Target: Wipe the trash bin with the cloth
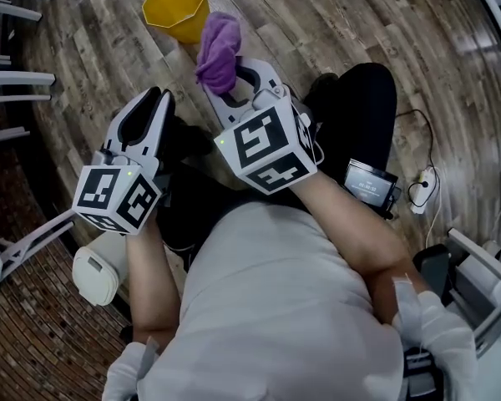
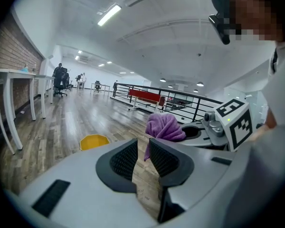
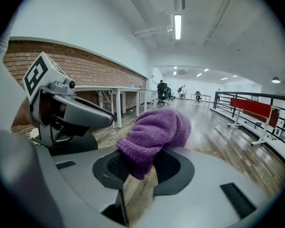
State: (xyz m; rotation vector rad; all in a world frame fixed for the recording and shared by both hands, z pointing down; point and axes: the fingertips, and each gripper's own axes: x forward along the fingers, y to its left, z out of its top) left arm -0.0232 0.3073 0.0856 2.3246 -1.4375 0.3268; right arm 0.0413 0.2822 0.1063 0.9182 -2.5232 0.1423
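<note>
The person's white shirt (image 1: 275, 307) filled the bottom of the head view, closest to the lens, and hid everything beneath it. Beyond it, the two forearms reached forward to the marker cubes. The left gripper (image 1: 153, 100) was empty: in its own view its jaws stood apart with a narrow gap, and only floor planks showed through it. The right gripper (image 3: 141, 171) had its jaws pinching the purple cloth (image 3: 154, 134). The bunched cloth bulged up over the pads and covered most of them, so I could see only their lower edges.

The yellow trash bin (image 1: 177, 5) stood upright on the wooden floor (image 1: 334, 23), ahead of both grippers, with its open mouth facing up. From above, the top of the cloth nearly met the bin's rim. The left gripper view showed the two apart, with the cloth held up in the air. In that view only the bin's rim cleared the gripper's grey body.

A small screen (image 1: 370, 182) sat by the person's right leg, and I could not read it. I could not identify a pale cylinder (image 1: 96, 267) at lower left.
</note>
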